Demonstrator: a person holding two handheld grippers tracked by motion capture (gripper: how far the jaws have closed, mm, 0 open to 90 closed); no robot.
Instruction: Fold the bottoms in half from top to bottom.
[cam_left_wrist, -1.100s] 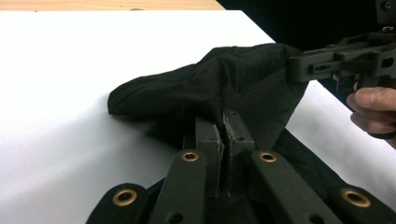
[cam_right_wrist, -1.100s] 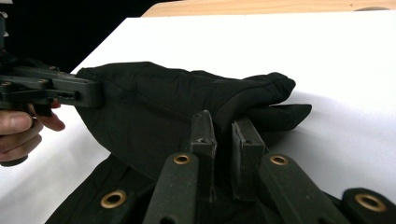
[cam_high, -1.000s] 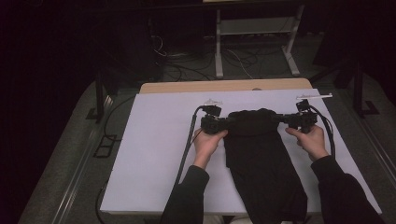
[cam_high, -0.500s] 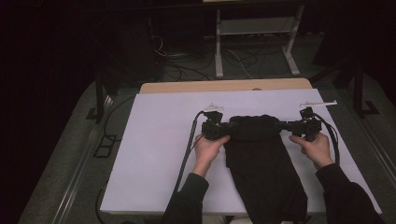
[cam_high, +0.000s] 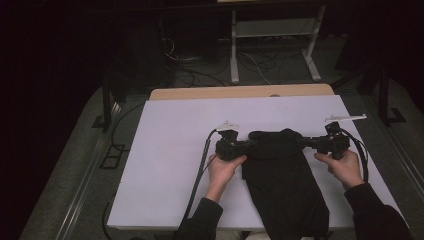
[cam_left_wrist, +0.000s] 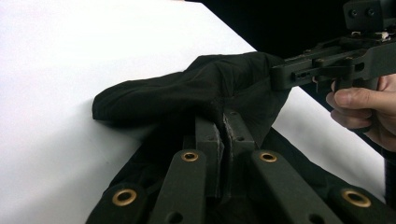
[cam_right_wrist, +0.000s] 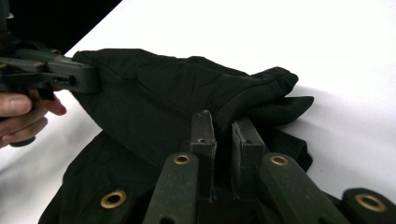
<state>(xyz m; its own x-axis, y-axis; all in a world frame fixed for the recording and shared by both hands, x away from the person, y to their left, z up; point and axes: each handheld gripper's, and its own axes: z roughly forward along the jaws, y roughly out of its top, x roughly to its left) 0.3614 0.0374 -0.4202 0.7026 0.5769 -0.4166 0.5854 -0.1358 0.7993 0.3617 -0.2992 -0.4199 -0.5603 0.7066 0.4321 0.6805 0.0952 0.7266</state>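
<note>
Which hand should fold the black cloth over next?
Probably either: the left gripper and the right gripper are each shut on a far corner of the black cloth, so they seem equally placed.

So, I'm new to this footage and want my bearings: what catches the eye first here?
A black garment lies on the white table, stark against it, its near end hanging over the table's front edge. The left gripper and right gripper each pinch its far end from opposite sides, lifting that edge into a fold.

garment (cam_high: 282, 175) on table (cam_high: 170, 150), tools (cam_high: 243, 148) seemingly flanking
</note>
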